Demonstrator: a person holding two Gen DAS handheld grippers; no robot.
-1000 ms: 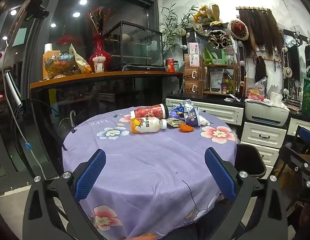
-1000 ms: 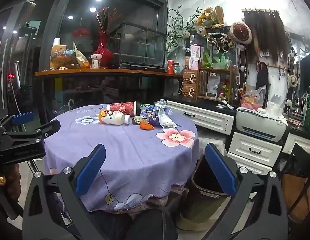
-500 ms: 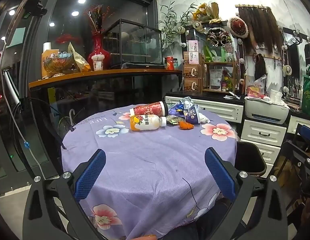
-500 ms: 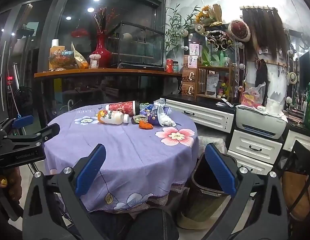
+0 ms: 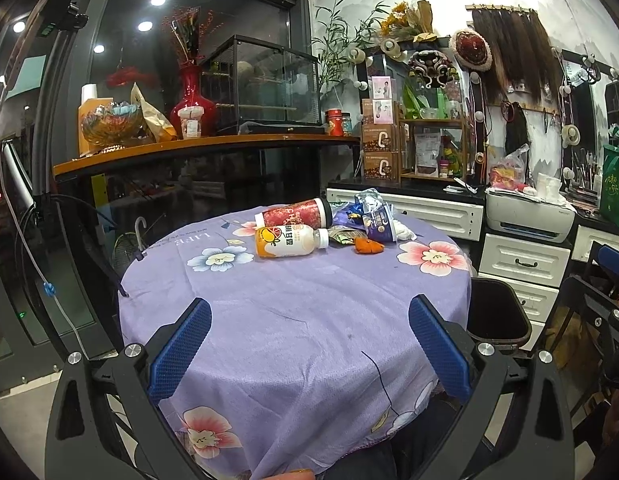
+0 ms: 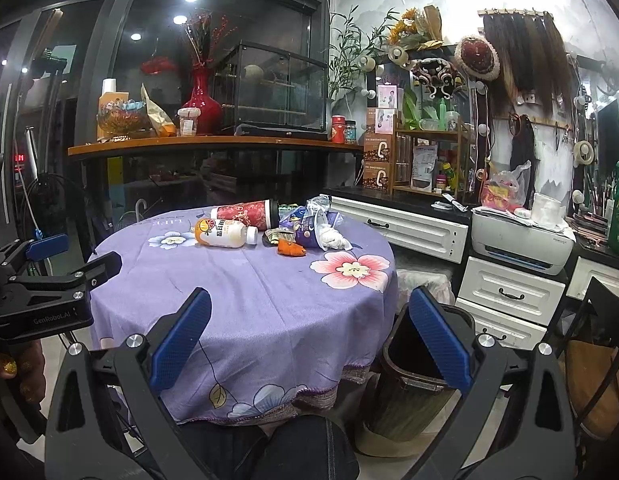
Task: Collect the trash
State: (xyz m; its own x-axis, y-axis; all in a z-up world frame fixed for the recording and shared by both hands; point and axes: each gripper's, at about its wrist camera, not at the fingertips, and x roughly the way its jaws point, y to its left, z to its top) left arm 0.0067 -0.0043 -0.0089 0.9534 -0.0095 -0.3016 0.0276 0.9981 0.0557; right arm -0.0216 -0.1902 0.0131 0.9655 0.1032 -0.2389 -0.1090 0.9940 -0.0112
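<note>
Several pieces of trash lie bunched at the far side of the round bench, all of them beyond the pink flower print or just left of it. Nearest that flower sits a small orange scrap; behind it stands a purple cup with white tissue beside it, and crumpled wrappers between. Left of these lie an orange-label bottle and a red cup, both on their sides and side by side.

The left tool hovers over the near edge of the bench with its blue pads spread wide and nothing between them. The right tool is likewise spread and empty, low beside the bench, with the dark bin on the floor right under it, below and to the right of the flower.

Judging from this, the step is the first reach. It would go best to take the bottle across its narrow width, since it can roll, and carry it low toward the bin. Loose wrappers may slip; pinch them at a thick fold.
</note>
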